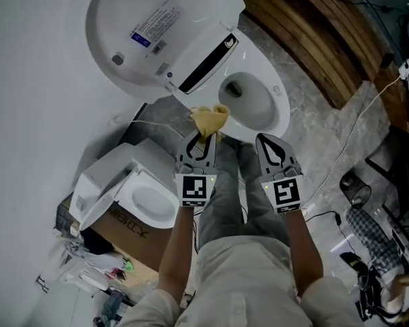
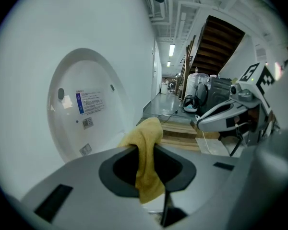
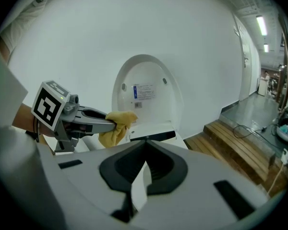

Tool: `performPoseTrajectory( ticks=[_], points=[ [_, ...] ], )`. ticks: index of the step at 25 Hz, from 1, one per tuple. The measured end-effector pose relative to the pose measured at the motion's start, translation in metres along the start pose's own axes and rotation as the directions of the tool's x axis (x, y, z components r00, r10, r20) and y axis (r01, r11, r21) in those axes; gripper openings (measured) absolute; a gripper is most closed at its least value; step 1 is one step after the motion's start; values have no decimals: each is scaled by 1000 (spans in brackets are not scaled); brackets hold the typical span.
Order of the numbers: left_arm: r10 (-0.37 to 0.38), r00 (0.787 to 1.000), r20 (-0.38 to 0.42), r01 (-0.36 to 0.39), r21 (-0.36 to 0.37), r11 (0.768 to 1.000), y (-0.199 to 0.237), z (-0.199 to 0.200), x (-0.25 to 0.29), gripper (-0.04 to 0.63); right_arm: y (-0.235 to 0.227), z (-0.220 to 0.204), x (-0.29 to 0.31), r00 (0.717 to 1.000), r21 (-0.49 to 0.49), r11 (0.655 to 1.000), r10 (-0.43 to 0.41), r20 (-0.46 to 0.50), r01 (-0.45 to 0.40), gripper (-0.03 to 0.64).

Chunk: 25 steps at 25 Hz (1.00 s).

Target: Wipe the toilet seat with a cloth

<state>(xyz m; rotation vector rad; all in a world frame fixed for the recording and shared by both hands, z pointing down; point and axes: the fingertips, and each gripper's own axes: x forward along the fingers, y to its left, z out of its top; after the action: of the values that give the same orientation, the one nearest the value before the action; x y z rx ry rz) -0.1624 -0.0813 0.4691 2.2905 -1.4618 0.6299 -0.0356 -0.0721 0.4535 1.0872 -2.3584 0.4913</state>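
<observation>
The white toilet (image 1: pixel 281 111) stands ahead with its lid (image 1: pixel 150 33) raised against the wall; the bowl (image 1: pixel 249 95) is open below it. A yellow cloth (image 1: pixel 210 119) hangs bunched over the bowl's near left rim, and my left gripper (image 1: pixel 204 137) is shut on it. In the left gripper view the cloth (image 2: pixel 146 162) drapes between the jaws, with the lid (image 2: pixel 84 109) behind. My right gripper (image 1: pixel 267 140) is shut and empty, just right of the left one, above the bowl's near edge. The right gripper view shows the left gripper (image 3: pixel 113 125) holding the cloth (image 3: pixel 115 128) before the lid (image 3: pixel 144 87).
A second white toilet (image 1: pixel 140 196) sits on a cardboard box (image 1: pixel 133 240) at lower left, with clutter (image 1: pixel 88 268) beside it. Wooden steps (image 1: pixel 313 39) run along the upper right. Cables (image 1: pixel 368 114) and gear (image 1: pixel 368 230) lie on the floor at right. The person's legs (image 1: pixel 238 203) stand below the grippers.
</observation>
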Motion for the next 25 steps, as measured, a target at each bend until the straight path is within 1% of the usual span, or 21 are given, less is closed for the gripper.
performPoseTrajectory(
  ticks=[9,14,20,22,25],
  points=[
    [-75,996,-56,76,31,997,15,-55,39,83,12,-33,47,999,-8,1000,-3,-38,2,8],
    [-100,990,-96,104,41,994,20,-88,59,83,10,-59,68,998,21,1000,-18,-65,20,8],
    [-94,984,-154,103,54,993,24,-124,82,83,3,-91,82,995,45,999,-12,-104,17,6],
    [-80,980,-182,96,82,992,26,-139,90,83,1,-102,85,993,46,999,2,-114,4,8],
    [-55,973,-225,89,144,986,29,-160,100,83,1,-119,86,991,47,999,27,-130,-21,8]
  ],
)
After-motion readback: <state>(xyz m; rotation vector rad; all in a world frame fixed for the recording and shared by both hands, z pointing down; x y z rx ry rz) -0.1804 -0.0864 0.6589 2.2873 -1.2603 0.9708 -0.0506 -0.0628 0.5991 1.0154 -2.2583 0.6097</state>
